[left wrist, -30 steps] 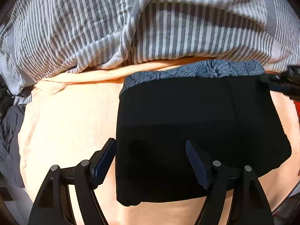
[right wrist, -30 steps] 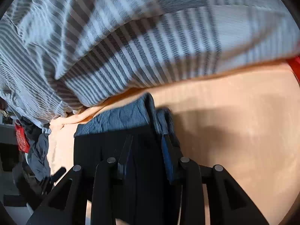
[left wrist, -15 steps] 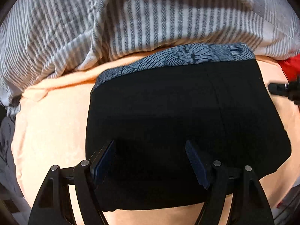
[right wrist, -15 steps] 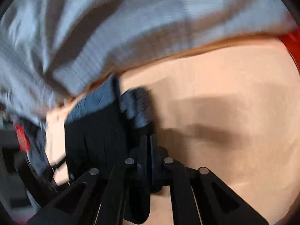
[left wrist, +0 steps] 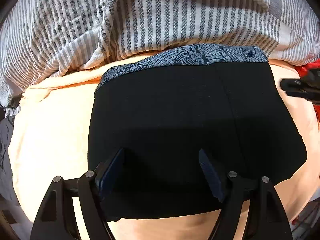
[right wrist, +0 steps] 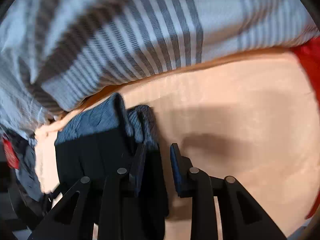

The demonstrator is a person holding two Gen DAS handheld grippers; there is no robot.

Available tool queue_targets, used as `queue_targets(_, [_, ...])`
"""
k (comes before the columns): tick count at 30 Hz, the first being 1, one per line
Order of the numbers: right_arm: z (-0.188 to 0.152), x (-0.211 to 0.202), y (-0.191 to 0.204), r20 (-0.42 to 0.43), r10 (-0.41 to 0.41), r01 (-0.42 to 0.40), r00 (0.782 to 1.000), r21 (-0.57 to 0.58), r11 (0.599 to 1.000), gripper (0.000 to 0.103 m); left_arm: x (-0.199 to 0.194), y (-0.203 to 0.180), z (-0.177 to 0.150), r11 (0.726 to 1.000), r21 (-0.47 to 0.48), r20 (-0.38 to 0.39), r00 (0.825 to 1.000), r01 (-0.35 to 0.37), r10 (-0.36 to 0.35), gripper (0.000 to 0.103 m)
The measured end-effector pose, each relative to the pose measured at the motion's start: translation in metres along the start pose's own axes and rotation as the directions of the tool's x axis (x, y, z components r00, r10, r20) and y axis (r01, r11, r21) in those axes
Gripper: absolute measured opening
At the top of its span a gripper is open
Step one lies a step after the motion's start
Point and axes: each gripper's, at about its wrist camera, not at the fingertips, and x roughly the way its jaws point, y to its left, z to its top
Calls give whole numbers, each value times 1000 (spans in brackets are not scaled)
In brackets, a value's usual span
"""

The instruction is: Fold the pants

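The black pants (left wrist: 180,120) lie folded into a flat rectangle on the peach sheet (left wrist: 52,140), their blue patterned waistband (left wrist: 190,57) at the far edge. My left gripper (left wrist: 162,158) is open and hovers over the near part of the pants, holding nothing. My right gripper (right wrist: 158,152) is open at the right edge of the pants (right wrist: 90,154), its jaws a little apart with the fold's edge between them; it also shows at the right in the left wrist view (left wrist: 298,89).
A grey and white striped blanket (left wrist: 160,14) is bunched along the far side. A red cloth (right wrist: 310,60) lies at the right edge. Dark grey clothing (left wrist: 5,156) hangs off the left side of the bed.
My right gripper had shut on the right edge of the pants half a second ago and has now opened. The left gripper shifted slightly back to the left over the pants, still open.
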Motion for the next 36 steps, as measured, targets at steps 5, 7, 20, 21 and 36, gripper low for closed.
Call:
queue_targets(5, [-36,-29,12,26,47,-46,999,-39,998,28,1,1,0,1000,1,0,1000,0,0,78])
queue_targets(7, [-42,-27,13,7,59,-59,998,-40,997,28,2,3,2,1000,0,-3,1000,5,-5,78])
queue_targets(20, [-76,1,10,-62,13,-15,998,-43,999,44,-1,20,4,997,-64,-62,996,53,-57,85])
queue_targets(21, [-76,0,10,-61,8,-11,998,-49,999,44,-2,22,4,995,-75,-67,996,61,-66,85])
queue_targets(36, [5,-5,75,110,-16,38,994,-196,980,44,-15,103,45,978,-204,8,999,-39,42,85])
